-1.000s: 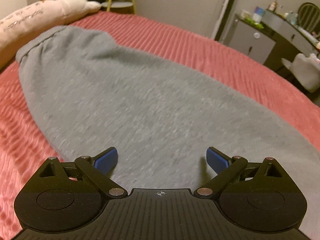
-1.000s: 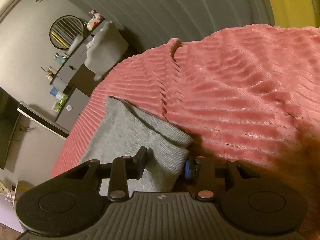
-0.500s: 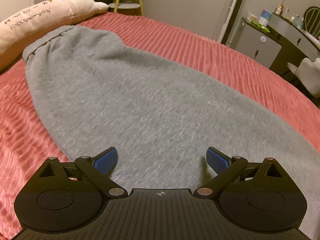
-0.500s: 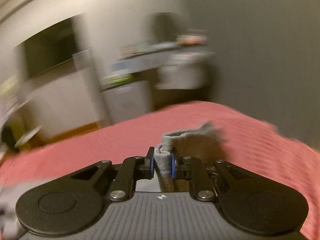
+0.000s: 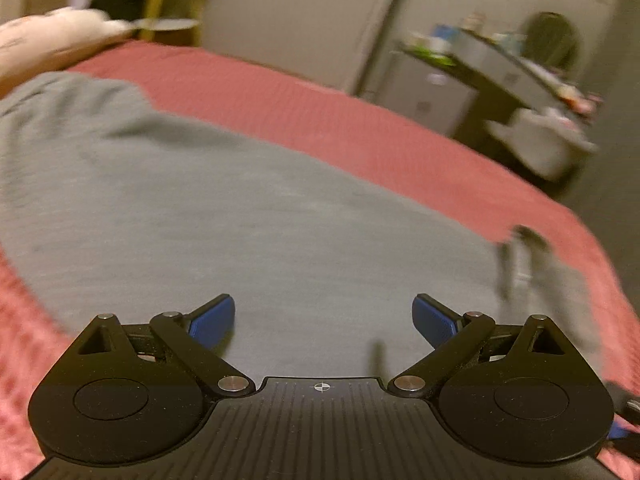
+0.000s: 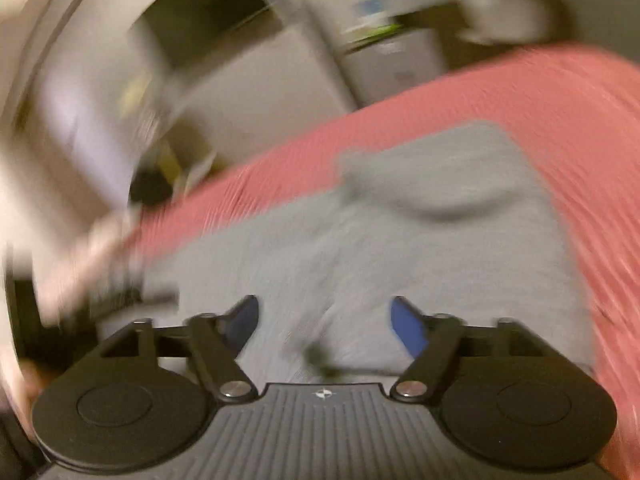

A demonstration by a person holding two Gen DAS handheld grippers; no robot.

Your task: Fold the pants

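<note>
Grey sweatpants [image 5: 224, 216] lie flat on a red ribbed bedspread [image 5: 360, 136], waistband toward the far left. My left gripper [image 5: 323, 316] is open and empty, just above the middle of the pants. In the blurred right wrist view the pants [image 6: 400, 248] show a leg end folded back over the cloth [image 6: 448, 172]. My right gripper [image 6: 324, 322] is open and empty above them.
A cream pillow [image 5: 44, 44] lies at the far left of the bed. A grey cabinet and a dark desk with bottles [image 5: 460, 76] stand beyond the bed's far right edge. A yellow-legged stool [image 5: 168, 24] stands behind the bed.
My right gripper held the leg cuff, swung it over the pants and let go; its jaws now stand open. My left gripper stayed open and shifted slightly over the pants.
</note>
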